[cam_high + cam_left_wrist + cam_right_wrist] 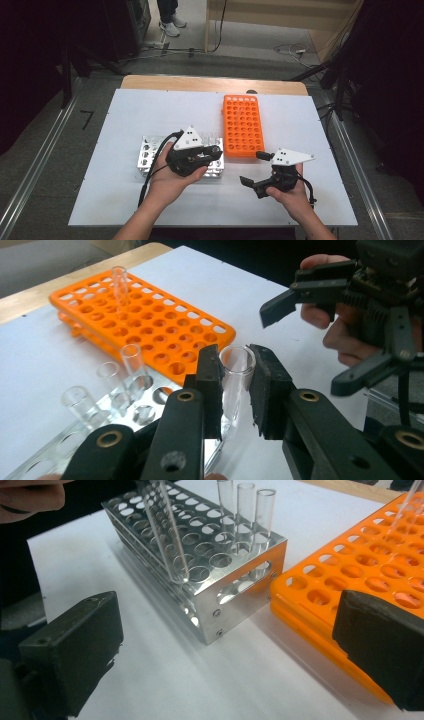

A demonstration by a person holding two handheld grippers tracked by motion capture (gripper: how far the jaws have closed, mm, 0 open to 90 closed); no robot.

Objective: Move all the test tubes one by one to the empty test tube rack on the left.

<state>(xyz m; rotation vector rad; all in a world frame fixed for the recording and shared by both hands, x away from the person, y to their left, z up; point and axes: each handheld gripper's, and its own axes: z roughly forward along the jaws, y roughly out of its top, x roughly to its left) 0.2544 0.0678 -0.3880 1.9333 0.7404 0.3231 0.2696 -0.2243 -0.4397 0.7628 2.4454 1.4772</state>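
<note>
My left gripper (217,152) is shut on a clear test tube (236,365), holding it near its open rim. The tube (165,530) leans, its round bottom just above a hole at the near corner of the metal rack (235,585). Three more clear tubes (245,515) stand in that rack's end row. To the right lies the orange rack (243,125) with one tube (119,282) upright at its far end. My right gripper (252,168) stands open and holds nothing, low over the table by the orange rack's near corner.
Both racks sit on a white sheet (150,110) over a wooden table. Bare sheet stretches to the left and along the front edge. A person's feet (170,25) and cables show on the floor beyond the table.
</note>
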